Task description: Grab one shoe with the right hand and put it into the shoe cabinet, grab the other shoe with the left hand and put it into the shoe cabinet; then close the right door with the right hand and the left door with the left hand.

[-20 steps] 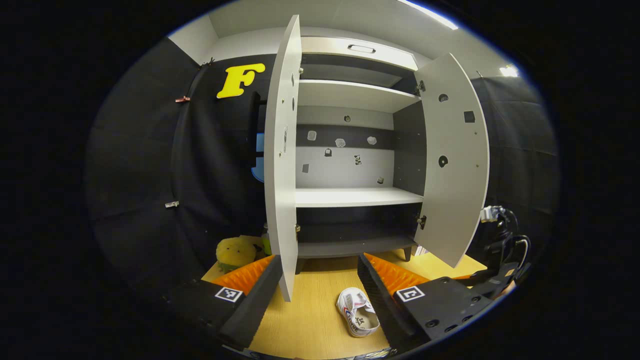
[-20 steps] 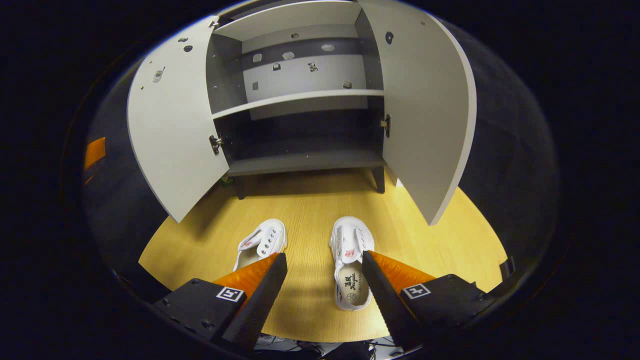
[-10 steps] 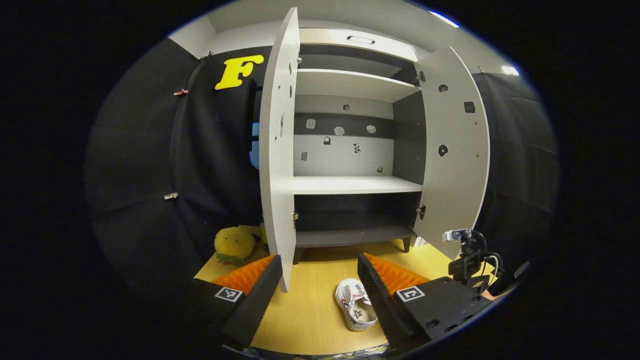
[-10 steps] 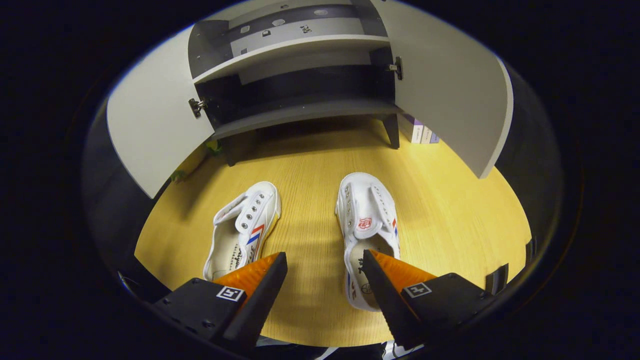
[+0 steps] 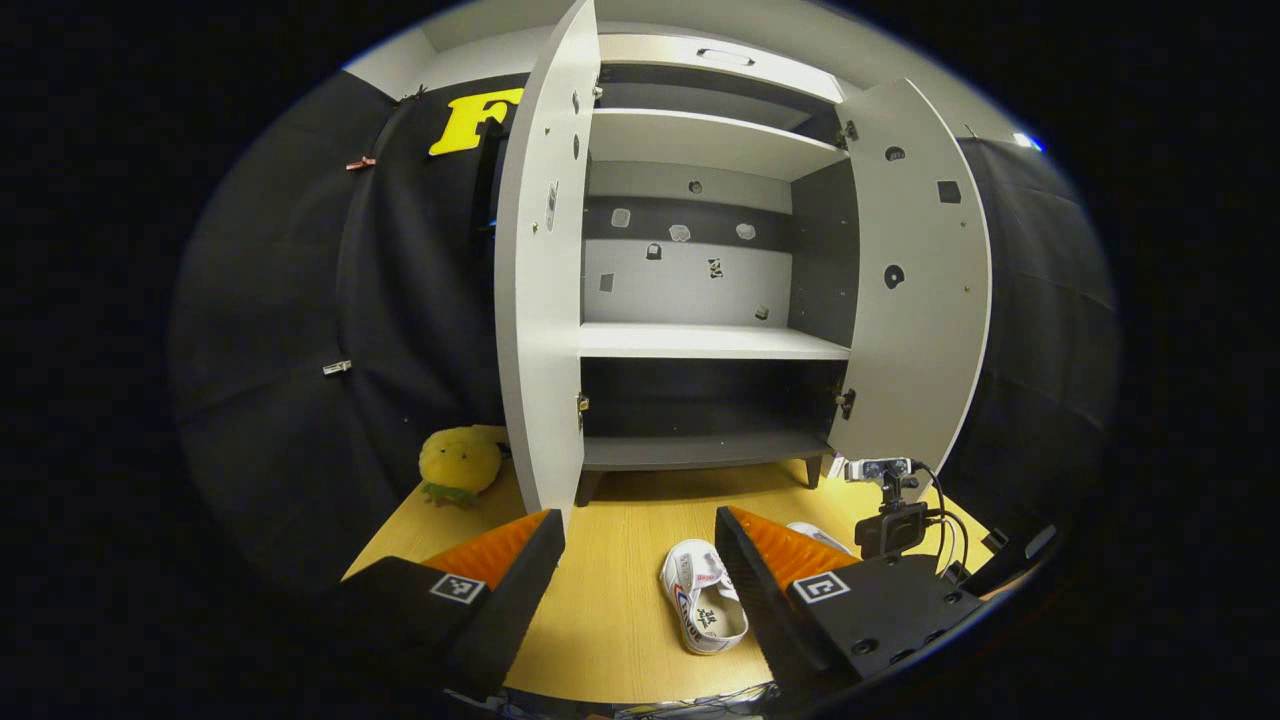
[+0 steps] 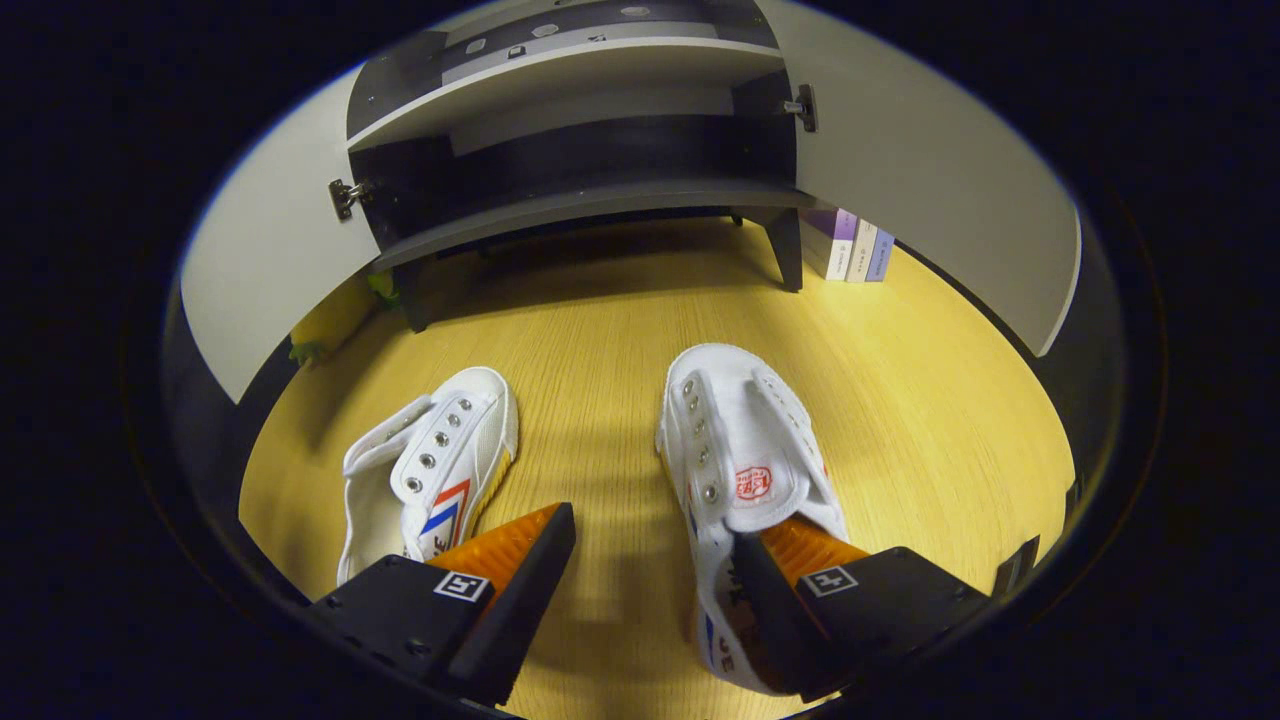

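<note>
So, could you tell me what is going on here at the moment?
A person is putting a pair of white shoes into an open shoe cabinet using a hand-held gripper in each hand. The right hand-held gripper, open, is low over the right shoe, one finger reaching into it. The left hand-held gripper hangs open near the left shoe. Both shoes lie on the floor.

Left gripper view: held well back, facing level into the open shoe cabinet [image 5: 700, 300] at 12 o'clock, wooden floor [image 5: 620, 600] low at 6. Right gripper view: low and close, tilted down at the floor [image 6: 900, 400], cabinet base [image 6: 580, 200] at 12. Shared by both: cabinet's lower shelf, both doors, floor before it, white shoes.
</note>
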Demonstrator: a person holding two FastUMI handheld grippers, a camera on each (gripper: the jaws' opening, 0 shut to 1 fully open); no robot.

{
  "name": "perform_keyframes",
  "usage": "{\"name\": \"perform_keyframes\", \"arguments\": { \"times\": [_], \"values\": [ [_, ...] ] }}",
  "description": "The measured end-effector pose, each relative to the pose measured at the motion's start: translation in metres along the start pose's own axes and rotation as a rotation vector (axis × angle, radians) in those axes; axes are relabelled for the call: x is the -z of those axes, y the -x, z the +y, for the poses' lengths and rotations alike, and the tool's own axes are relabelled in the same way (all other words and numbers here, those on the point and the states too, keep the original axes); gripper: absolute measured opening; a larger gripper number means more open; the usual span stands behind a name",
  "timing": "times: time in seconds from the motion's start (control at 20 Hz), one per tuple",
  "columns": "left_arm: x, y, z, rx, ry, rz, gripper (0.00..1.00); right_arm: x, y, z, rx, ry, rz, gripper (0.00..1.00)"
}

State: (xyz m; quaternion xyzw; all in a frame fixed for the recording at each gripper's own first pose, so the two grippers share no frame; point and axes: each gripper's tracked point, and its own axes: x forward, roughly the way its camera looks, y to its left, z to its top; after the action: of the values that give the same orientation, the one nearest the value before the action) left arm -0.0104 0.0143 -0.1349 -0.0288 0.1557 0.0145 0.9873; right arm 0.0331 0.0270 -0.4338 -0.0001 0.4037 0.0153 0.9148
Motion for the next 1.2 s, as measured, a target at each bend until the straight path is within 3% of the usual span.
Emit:
{"name": "perform_keyframes", "arguments": {
  "times": [0.1,0.2,0.25,0.3,0.35,0.4,0.5,0.55,0.7,0.8,1.2],
  "values": [
    [0.002,-0.001,0.0,-0.008,0.001,0.006,0.95,-0.004,-0.006,-0.003,0.013,0.03,-0.006,0.96],
    [0.005,-0.001,-0.001,-0.012,0.003,0.013,0.95,-0.009,-0.011,-0.007,0.024,0.059,-0.011,0.85],
    [0.007,0.0,-0.002,-0.013,0.005,0.018,0.95,-0.01,-0.014,-0.01,0.034,0.068,-0.012,0.66],
    [0.008,0.0,-0.003,-0.013,0.008,0.022,0.95,-0.013,-0.017,-0.013,0.041,0.071,-0.012,0.55],
    [0.011,0.0,-0.004,-0.012,0.011,0.026,0.95,-0.015,-0.018,-0.017,0.049,0.065,-0.011,0.32],
    [0.012,0.0,-0.006,-0.011,0.013,0.029,0.95,-0.016,-0.021,-0.017,0.049,0.054,-0.004,0.23],
    [0.015,0.0,-0.009,-0.01,0.011,0.036,0.95,-0.015,-0.019,-0.02,0.056,0.06,0.012,0.2],
    [0.017,0.0,-0.011,-0.008,0.008,0.039,0.95,-0.015,-0.022,-0.018,0.049,0.06,0.011,0.11],
    [0.02,0.001,-0.016,0.003,0.001,0.044,0.95,-0.014,-0.019,-0.016,0.011,0.04,0.034,0.11],
    [0.023,0.002,-0.019,0.013,0.001,0.049,0.95,-0.017,-0.018,-0.018,-0.009,0.028,0.029,0.06],
    [0.019,0.007,-0.023,0.058,-0.008,0.03,0.95,-0.041,0.018,-0.011,-0.02,0.102,-0.012,0.05]
  ]
}}
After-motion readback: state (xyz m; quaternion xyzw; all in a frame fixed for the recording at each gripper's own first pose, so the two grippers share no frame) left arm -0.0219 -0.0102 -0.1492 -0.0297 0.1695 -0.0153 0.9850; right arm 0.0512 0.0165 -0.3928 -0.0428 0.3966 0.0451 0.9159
